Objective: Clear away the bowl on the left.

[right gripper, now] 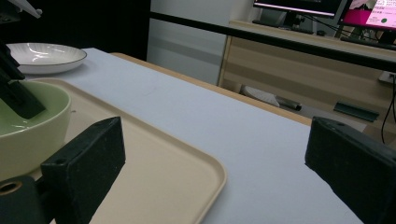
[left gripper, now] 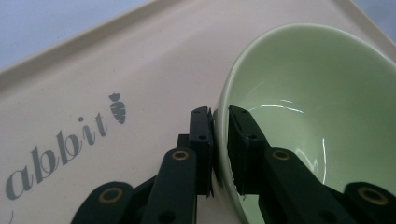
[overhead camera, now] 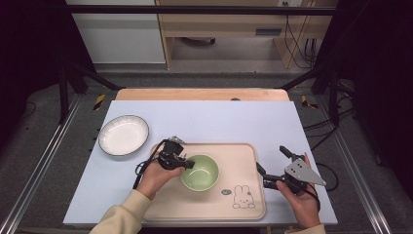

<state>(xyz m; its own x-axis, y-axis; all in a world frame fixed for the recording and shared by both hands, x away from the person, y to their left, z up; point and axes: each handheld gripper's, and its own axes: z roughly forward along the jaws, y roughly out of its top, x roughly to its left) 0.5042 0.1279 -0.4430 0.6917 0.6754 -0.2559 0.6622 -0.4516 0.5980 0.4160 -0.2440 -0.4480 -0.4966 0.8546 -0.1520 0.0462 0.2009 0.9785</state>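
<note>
The left claw (overhead camera: 189,165) is clenched on the near-left rim of the green bowl (overhead camera: 200,171): in the left gripper view one jaw lies against the outside wall of the bowl (left gripper: 308,93) and the other reaches down inside it, with the thin rim pinched between the two pads, though whether the pads press hard or merely rest against the glaze is hard to judge from so close. The bowl stands upright on the beige tray (overhead camera: 243,151), just ahead of the hand that carries this claw, and its hollow looks empty. Beside the outer jaw the tray floor (left gripper: 116,60) bears grey lettering and a small carrot print (left gripper: 118,108); in the high view a rabbit drawing (overhead camera: 243,197) sits on the tray on the far side of the bowl from the left claw, toward the right claw. The right claw (overhead camera: 272,167) is released, its two jaws standing wide apart with nothing between them, hovering just off the tray's right edge over the pale blue desk (overhead camera: 219,122). Seen along its jaws, the tray corner (right gripper: 205,172) lies between them and the bowl (right gripper: 32,130) sits off beyond its left jaw, with the left claw's black jaw dipping into it. The white plate (overhead camera: 123,134) with a dark rim rests on the desk well apart from the left claw, beyond the tray's far-left corner
</note>
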